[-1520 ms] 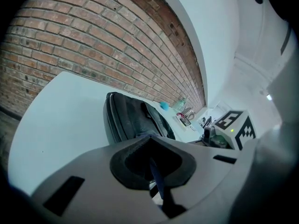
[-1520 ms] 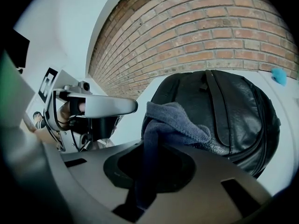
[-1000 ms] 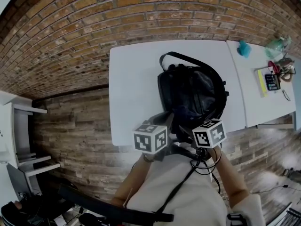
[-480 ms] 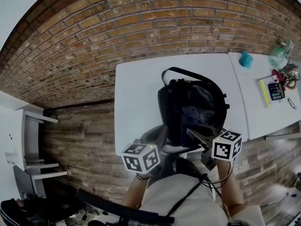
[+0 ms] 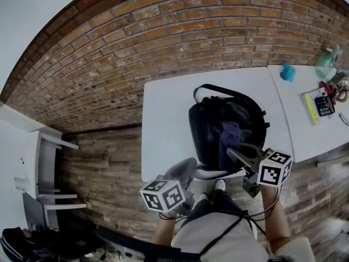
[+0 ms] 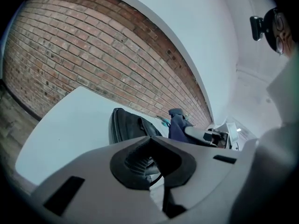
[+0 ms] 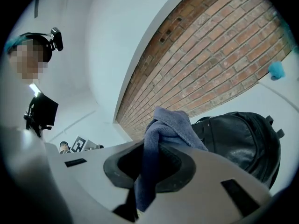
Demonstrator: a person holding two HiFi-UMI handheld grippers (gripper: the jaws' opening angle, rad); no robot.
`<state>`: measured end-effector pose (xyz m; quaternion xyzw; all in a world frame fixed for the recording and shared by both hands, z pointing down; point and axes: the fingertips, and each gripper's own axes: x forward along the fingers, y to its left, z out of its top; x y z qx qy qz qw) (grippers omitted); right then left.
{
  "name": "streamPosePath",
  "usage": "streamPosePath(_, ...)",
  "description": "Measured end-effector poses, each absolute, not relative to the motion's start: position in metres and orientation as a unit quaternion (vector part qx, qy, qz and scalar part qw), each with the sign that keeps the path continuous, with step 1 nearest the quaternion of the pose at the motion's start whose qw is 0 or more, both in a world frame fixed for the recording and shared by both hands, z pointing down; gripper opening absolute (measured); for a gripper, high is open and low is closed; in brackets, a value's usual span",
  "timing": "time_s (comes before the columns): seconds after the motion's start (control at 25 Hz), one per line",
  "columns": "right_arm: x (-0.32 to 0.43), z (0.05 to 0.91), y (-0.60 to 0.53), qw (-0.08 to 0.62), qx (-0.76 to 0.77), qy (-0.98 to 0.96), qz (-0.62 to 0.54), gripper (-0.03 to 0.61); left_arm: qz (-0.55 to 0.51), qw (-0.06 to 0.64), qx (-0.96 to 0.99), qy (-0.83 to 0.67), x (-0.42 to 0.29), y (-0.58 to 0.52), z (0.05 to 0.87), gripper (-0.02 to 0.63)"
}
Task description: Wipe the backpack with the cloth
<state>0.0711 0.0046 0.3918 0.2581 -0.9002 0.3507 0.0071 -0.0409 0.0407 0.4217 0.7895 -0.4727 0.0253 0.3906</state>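
Note:
A black backpack lies flat on the white table. My right gripper is shut on a blue cloth, which hangs over the backpack's near half. In the right gripper view the cloth rises from between the jaws of the right gripper, with the backpack just beyond. My left gripper sits at the table's near edge, left of the backpack, shut with nothing in it. In the left gripper view the left gripper points towards the backpack and the cloth.
A second white table adjoins on the right, carrying a teal object, a calculator and small clutter. A brick wall runs behind both tables. A white shelf unit stands at far left. The floor is wood plank.
The right gripper has drawn back to the right with the cloth now showing on the backpack. The left gripper has dropped back from the backpack towards the table's near edge.

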Motion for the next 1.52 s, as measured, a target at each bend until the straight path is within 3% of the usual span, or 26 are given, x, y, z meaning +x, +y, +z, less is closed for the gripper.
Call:
streamPosePath(0.4,0.074,0.375,0.072,-0.030,0.318,-0.880,0.352,0.048,0.036,0.385,0.812,-0.437,-0.044,0.101,0.423,0.003)
streamPosePath(0.64,0.061,0.348,0.090,-0.091,0.315,-0.878,0.349,0.048,-0.014,0.373,0.829,-0.416,-0.042,0.116,0.381,0.003)
streamPosePath(0.92,0.058,0.311,0.102,-0.081,0.297,-0.902,0.302,0.048,-0.021,0.336,0.844,-0.419,-0.026,0.119,0.349,0.003)
streamPosePath(1.52,0.069,0.311,0.114,-0.059,0.289,-0.910,0.293,0.048,-0.032,0.336,0.841,-0.424,-0.010,0.128,0.347,0.003)
